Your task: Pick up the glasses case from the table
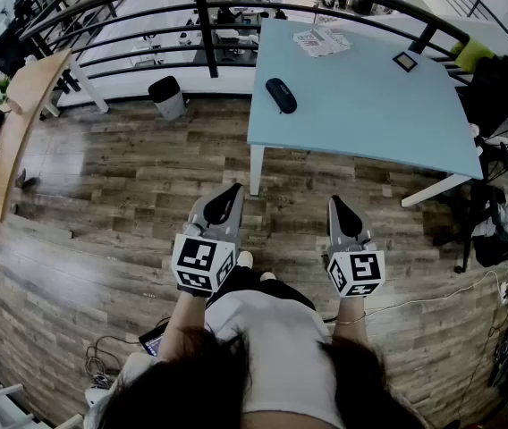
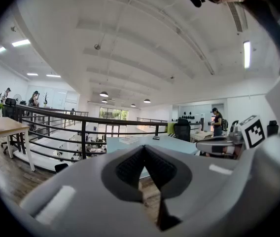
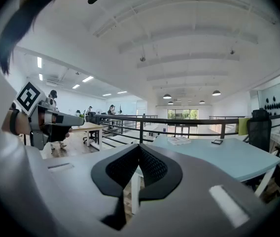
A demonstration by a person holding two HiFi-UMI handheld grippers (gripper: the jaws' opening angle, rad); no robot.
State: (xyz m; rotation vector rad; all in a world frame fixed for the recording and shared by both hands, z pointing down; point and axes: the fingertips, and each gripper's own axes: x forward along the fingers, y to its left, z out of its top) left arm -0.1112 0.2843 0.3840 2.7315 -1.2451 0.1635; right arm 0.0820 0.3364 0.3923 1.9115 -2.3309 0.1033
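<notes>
Resting together tip to tip, fingers [image 2: 130, 168] of left gripper [image 1: 233, 191] hold nothing. Right gripper [image 1: 336, 203] fingers [image 3: 152, 166] likewise closed, empty. Both grippers side by side, roughly level, short of worktop [image 1: 370, 119] near edge, over wooden floor [image 1: 111, 204]; reads as carry pose ahead of reach. Glasses case [image 1: 281, 95] lies flat on worktop near its left edge, well apart from both grippers. Paper [image 1: 321, 41] and small dark square [image 1: 405, 61] sit at worktop far side, clear of case. Fingers likely need opening before approach.
</notes>
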